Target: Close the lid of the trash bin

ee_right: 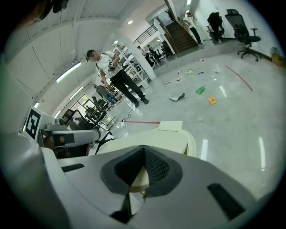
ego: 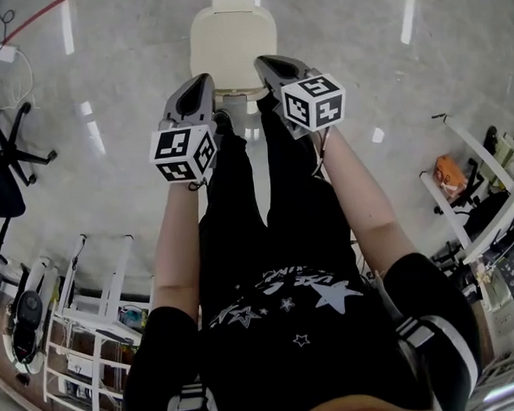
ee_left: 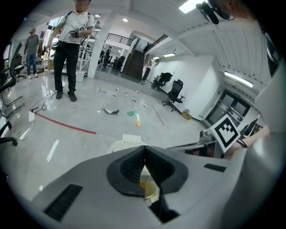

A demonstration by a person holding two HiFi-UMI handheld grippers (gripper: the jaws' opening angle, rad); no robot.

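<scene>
A glossy grey floor (ego: 388, 71) fills the hall. The trash bin (ego: 232, 78) is located at the upper centre of the head view, just beyond both grippers, and its cream lid (ego: 232, 35) is seen on top. The left gripper (ego: 199, 82) and the right gripper (ego: 268, 67) are held side by side below the bin. The jaws of each gripper are pressed together at the tips, and nothing is gripped between them.

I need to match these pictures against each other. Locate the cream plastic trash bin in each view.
Head view: the cream plastic trash bin is at top centre.
Left gripper view: the bin sits at centre, slightly low.
Right gripper view: the bin sits at centre, slightly low.
Shared landmark: the red floor line.
</scene>
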